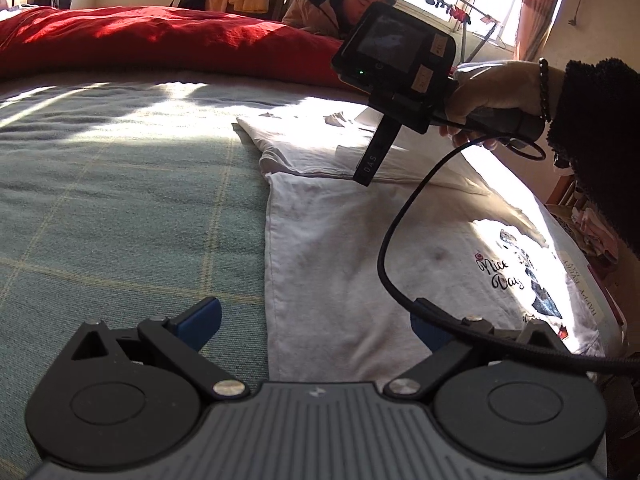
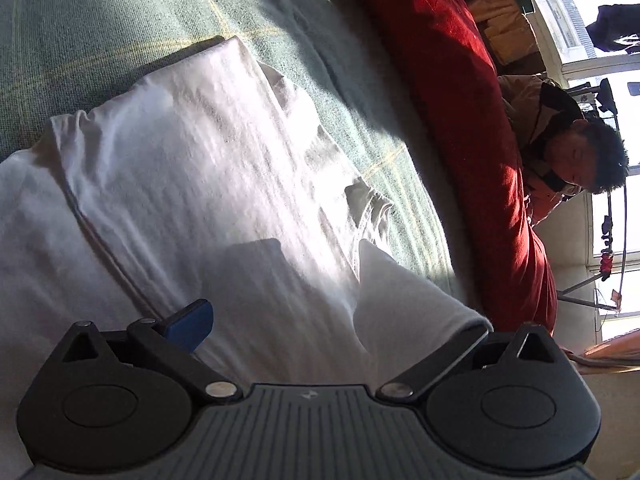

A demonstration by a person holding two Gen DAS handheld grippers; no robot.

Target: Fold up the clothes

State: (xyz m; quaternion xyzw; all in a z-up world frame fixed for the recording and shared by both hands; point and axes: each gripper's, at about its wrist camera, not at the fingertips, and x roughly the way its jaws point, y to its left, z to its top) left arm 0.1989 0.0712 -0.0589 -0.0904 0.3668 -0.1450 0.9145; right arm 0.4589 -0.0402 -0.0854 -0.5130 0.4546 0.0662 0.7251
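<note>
Both tongs stand wide apart with nothing clamped between them. From the left wrist view, the left tongs [image 1: 316, 326] hover low over the bed, one blue finger [image 1: 202, 322] above the green checked bedsheet [image 1: 120, 208] and the other above the white T-shirt [image 1: 340, 248], whose near edge lies between the two fingers without either pad pressing on it. The T-shirt lies flat on the bedsheet, partly folded: its far part is doubled over into a thicker band, and the near part lies single with a printed design and script lettering [image 1: 500, 272] facing up near the bed's right edge. The right tongs [image 1: 366, 170] show in the same view as a black device held by the person's right hand [image 1: 496, 96], which wears a dark beaded bracelet and a black fleecy sleeve [image 1: 600, 136]; one dark finger points down close above the folded band, and whether it touches the cloth cannot be told. A black cable [image 1: 400, 220] loops from that device down toward the left one. In the right wrist view, the right tongs [image 2: 324, 324] sit open above sunlit white cloth, with a loose corner of the T-shirt [image 2: 160, 152] rising beside the right-hand finger, which it hides. A red quilt [image 1: 160, 36] is bunched along the far side of the bed, and another person [image 1: 344, 4] sits behind it near bright windows.
</note>
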